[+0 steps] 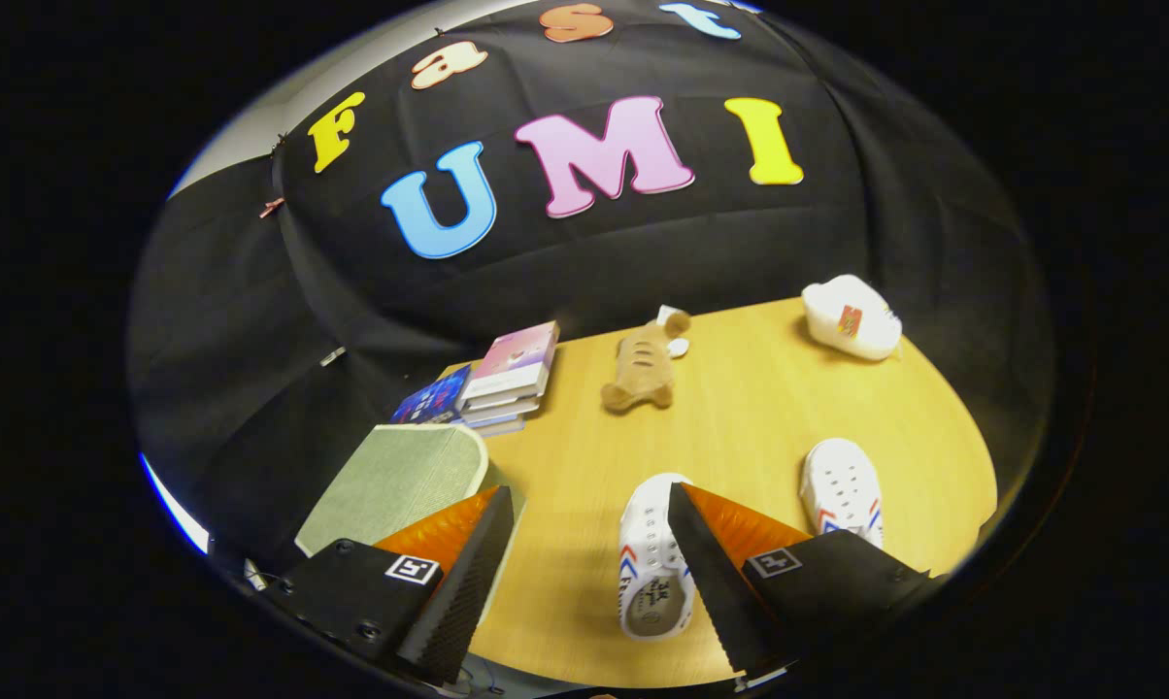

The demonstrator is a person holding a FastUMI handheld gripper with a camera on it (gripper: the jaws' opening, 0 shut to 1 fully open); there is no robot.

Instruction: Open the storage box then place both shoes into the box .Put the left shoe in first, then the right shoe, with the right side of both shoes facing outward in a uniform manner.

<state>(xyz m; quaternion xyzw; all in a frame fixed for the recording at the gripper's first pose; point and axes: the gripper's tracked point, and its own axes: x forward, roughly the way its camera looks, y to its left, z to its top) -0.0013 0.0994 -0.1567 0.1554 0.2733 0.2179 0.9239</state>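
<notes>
Above the wooden tabletop (740, 417), the tongs (589, 505) hang tilted downward, looking along the surface toward the booth's black cloth wall. Fingers spread wide, nothing between them but bare wood; no contact with any object.

Left finger (463, 573): black ribbed pad, orange backing, tip over the near corner of the storage box (400, 485). Box sits at the tabletop's left edge, grey-green woven lid down, closed.

Right finger (716, 573): its inner edge overlaps the near white shoe (651, 568) in the view. That shoe lies flat with its opening up, toe pointing away from the tongs, red and blue chevrons on its side. Whether the pad touches it cannot be told.

Second white shoe (842, 488): just to the right of the right finger, beyond its tip, apart from the first shoe, sole down, same chevron marks.

Beyond the tongs, mid-tabletop: a brown plush toy (640, 369). Left of it, behind the box, a stack of books (512, 379). Far right corner: a white rounded object (851, 317) with a small red mark, type unclear.
</notes>
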